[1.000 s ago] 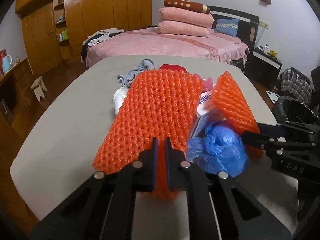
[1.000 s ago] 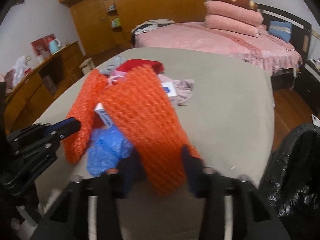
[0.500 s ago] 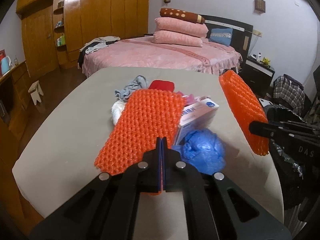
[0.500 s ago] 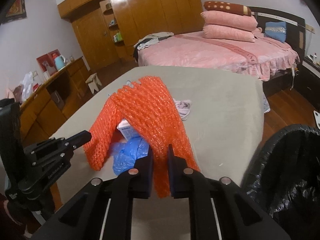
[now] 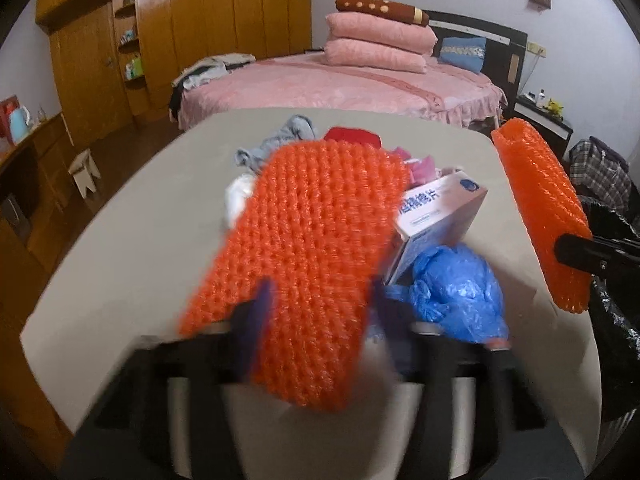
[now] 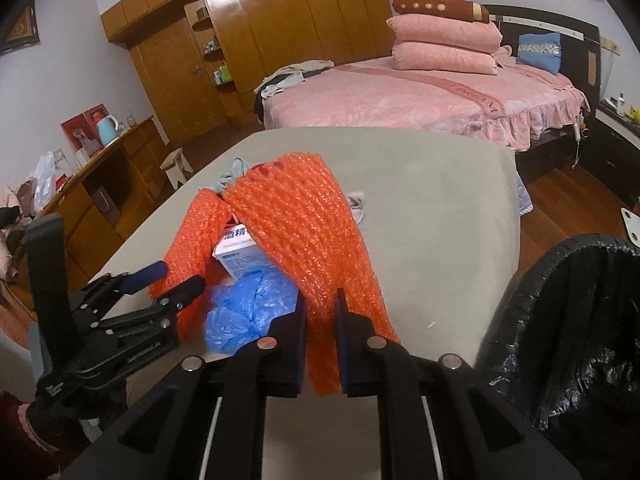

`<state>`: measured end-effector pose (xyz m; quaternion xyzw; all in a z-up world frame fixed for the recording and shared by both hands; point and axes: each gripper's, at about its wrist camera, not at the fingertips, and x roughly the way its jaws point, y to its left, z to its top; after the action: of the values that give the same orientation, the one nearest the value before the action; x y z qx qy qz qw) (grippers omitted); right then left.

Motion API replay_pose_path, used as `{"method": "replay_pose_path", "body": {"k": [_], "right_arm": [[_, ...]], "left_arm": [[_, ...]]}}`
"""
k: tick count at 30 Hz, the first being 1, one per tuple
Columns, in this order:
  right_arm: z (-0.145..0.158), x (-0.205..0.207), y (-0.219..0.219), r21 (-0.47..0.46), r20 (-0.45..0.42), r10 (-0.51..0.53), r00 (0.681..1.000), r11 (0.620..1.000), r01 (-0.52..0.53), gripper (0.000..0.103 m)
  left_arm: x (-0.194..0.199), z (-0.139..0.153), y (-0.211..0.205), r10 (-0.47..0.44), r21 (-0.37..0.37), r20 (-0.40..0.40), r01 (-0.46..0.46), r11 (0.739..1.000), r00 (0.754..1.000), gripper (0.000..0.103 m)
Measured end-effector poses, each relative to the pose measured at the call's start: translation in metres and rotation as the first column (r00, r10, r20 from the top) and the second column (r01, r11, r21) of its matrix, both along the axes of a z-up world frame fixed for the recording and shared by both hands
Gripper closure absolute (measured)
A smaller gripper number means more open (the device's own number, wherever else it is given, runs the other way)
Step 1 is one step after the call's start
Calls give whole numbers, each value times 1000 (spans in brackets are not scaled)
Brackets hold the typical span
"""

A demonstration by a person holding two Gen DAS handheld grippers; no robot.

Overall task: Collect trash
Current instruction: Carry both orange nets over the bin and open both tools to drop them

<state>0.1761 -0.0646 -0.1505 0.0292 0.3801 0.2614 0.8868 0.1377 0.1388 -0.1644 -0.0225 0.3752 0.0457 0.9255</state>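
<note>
At lower left of the left wrist view, the left gripper, clamped shut on its orange foam net sleeve half a second before, had sprung wide and blurred, so the sleeve lay loose between its fingers over the beige table, likely dropped or being regripped. Rightward sat the wipes box and blue plastic bag. At far right the right gripper remained pinched on the second foam sleeve, beside the black-lined trash bin.
</note>
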Motion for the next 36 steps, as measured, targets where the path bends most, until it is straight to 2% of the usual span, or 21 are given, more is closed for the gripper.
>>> {"method": "replay_pose_path", "body": {"k": [2,4,13,21,28,36], "right_arm": [[2,-2,2,-8,3,8,1000,1000,-8,90],[5,-4,3,-11,13,16,1000,1000,-16,90],[29,-18,-7,23,62,14,998,1000,-15,90],[55,-40,-44,49,102,-55,993,998,50,91],[67,-61,-101,36,116,-175,978,984,172,91],[65,-81,-169,-1,115,-321,940,946,324,91]], "left_arm": [[0,0,1,-15,-13,-1,15,1000,1000,90],[-7,7,3,-12,-19,27,13,1000,1000,92],[-34,60,2,-10,-69,135,20,997,991,94],[-47,100,-45,-113,-74,195,130,989,974,94],[-41,111,-104,-239,-88,210,262,961,948,94],[-29,109,-184,-401,-95,207,427,899,892,94]]}}
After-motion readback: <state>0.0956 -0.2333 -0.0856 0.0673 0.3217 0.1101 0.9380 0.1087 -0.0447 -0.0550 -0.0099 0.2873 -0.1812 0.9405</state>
